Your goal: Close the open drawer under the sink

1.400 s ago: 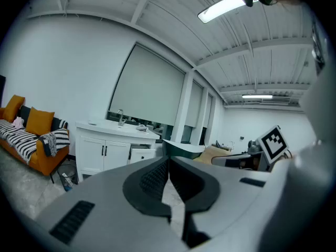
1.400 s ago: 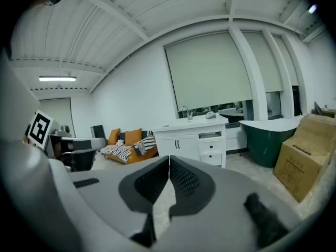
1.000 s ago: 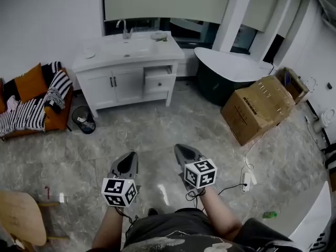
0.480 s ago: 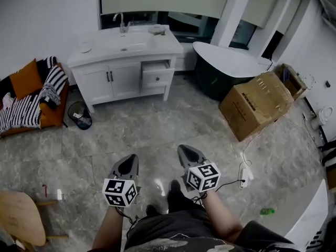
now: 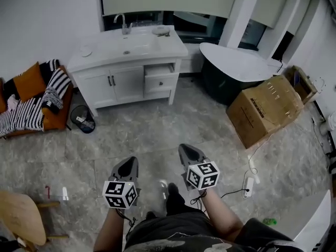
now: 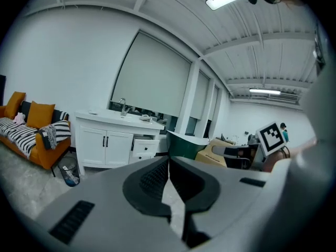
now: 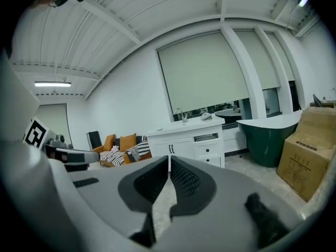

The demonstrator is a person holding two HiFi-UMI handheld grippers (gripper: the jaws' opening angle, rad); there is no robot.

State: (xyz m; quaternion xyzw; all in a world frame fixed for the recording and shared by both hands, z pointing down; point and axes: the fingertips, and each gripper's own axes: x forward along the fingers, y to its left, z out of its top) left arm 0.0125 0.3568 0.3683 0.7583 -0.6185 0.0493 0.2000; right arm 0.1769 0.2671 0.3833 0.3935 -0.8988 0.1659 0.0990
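A white vanity (image 5: 113, 83) with a sink and tap stands against the far wall. Its top right drawer (image 5: 159, 70) is pulled out a little; it also shows as the drawer (image 6: 145, 139) and the drawer (image 7: 206, 138) in the two gripper views. My left gripper (image 5: 127, 165) and right gripper (image 5: 187, 150) hang over the marble floor, well short of the vanity, both pointing toward it. The left gripper (image 6: 169, 159) and right gripper (image 7: 169, 159) are both shut with nothing between the jaws.
A dark green bathtub (image 5: 237, 70) sits right of the vanity, with a large cardboard box (image 5: 265, 109) nearer me. At the left are an orange sofa (image 5: 31, 96) with striped cloth and a waste bin (image 5: 84, 119). A power strip (image 5: 251, 173) lies on the floor at the right; a wooden chair (image 5: 21, 217) stands at the bottom left.
The person has stepped forward across the floor and a shoe now shows between the grippers. Both grippers moved along with the body and stayed shut.
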